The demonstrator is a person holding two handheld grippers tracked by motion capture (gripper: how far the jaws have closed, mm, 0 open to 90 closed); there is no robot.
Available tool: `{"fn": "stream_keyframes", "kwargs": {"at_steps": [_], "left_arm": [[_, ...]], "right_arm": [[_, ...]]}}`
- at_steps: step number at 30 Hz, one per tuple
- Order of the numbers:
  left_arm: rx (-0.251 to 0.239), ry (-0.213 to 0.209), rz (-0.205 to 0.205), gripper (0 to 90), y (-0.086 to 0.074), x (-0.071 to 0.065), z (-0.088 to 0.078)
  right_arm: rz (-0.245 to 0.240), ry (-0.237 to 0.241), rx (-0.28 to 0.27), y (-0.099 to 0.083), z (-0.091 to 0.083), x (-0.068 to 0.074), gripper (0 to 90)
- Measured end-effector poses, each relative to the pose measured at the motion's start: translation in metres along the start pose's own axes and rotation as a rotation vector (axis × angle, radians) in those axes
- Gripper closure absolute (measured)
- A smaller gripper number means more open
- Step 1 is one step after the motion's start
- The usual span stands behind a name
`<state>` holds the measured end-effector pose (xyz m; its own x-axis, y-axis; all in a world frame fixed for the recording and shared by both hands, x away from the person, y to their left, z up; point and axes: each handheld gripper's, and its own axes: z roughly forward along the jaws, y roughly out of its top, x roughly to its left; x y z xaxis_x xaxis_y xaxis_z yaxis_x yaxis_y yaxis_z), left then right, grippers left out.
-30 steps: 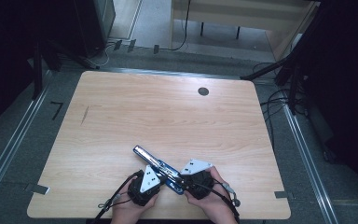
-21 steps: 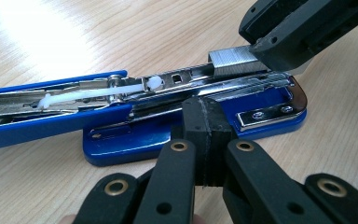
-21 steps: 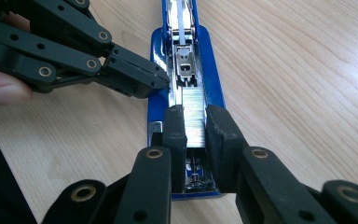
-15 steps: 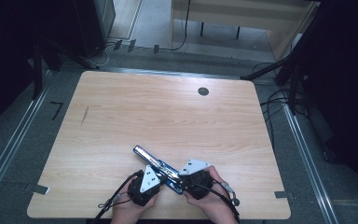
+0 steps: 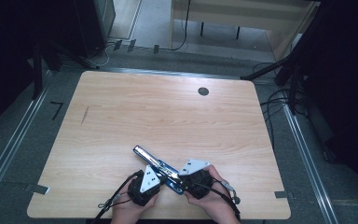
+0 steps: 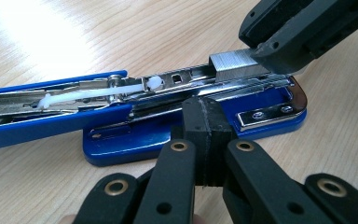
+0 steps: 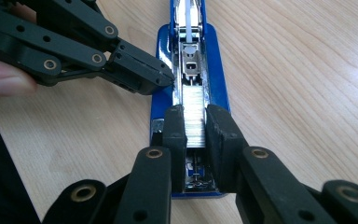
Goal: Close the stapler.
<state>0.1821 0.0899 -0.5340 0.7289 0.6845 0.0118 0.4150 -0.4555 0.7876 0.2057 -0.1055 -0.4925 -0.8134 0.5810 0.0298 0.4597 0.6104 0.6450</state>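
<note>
Near the tabletop's front edge lies the opened blue stapler point(image 5: 161, 169). My right jaws point(image 7: 196, 125) pinch the brittle staple strip point(image 7: 195, 116) by its sides; my left jaws point(image 6: 208, 122), closed empty, brace the stiff, slippery metal rail point(image 6: 177, 88)

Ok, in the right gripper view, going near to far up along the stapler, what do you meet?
Right claw gripping the staple strip → left claw at the stapler's side → white pusher.

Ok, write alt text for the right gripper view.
The right gripper grips a strip of staples in the open tray of a blue stapler on a wooden table. The left gripper, jaws shut, presses against the stapler's side.
</note>
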Motion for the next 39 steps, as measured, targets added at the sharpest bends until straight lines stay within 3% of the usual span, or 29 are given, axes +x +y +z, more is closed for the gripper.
{"fn": "stream_keyframes", "kwargs": {"at_steps": [17, 39], "left_arm": [[0.000, 0.000, 0.000, 90.0, 0.0000, 0.0000, 0.0000], [0.000, 0.000, 0.002, 90.0, 0.0000, 0.0000, 0.0000]], "right_arm": [[0.017, 0.005, -0.012, -0.0009, 0.0000, -0.0018, 79.7], [0.002, -0.010, -0.001, 0.0006, -0.0023, -0.0010, 79.9]]}}
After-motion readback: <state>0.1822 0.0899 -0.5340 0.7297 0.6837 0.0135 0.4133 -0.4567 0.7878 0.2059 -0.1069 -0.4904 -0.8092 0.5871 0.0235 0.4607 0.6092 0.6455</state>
